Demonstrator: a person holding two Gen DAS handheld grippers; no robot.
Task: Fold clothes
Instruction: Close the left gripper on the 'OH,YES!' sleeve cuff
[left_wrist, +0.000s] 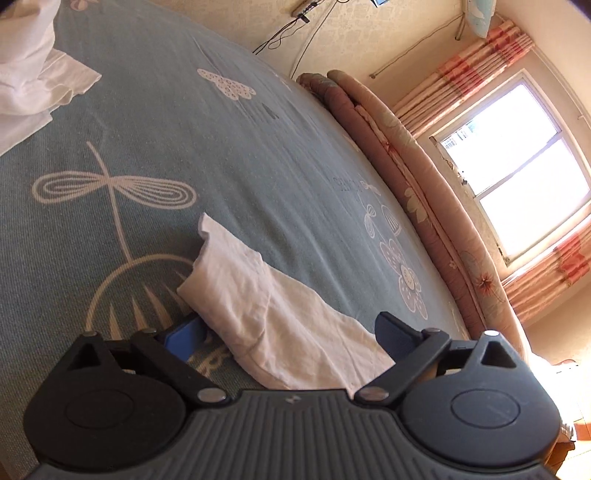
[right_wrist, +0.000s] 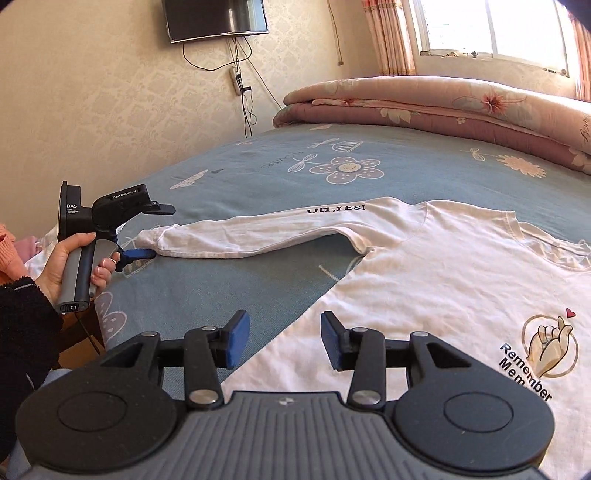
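Note:
A white long-sleeved shirt (right_wrist: 443, 280) lies spread flat on the blue bed sheet (right_wrist: 229, 173), its printed sleeve (right_wrist: 258, 232) stretched out to the left. In the right wrist view a hand holds my left gripper (right_wrist: 155, 232) at the cuff, one finger above and one below it. In the left wrist view, the sleeve (left_wrist: 273, 306) lies between the wide-open fingers of my left gripper (left_wrist: 290, 334), whose pads do not press on it. My right gripper (right_wrist: 284, 339) hovers over the shirt's lower left edge, jaws apart with nothing gripped.
A folded floral quilt (right_wrist: 443, 107) lies along the far side of the bed below the window (right_wrist: 491, 29). A pile of white cloth (left_wrist: 33, 74) sits at the far left. A TV (right_wrist: 216, 16) and cables hang on the wall. The bed's edge drops off at the left.

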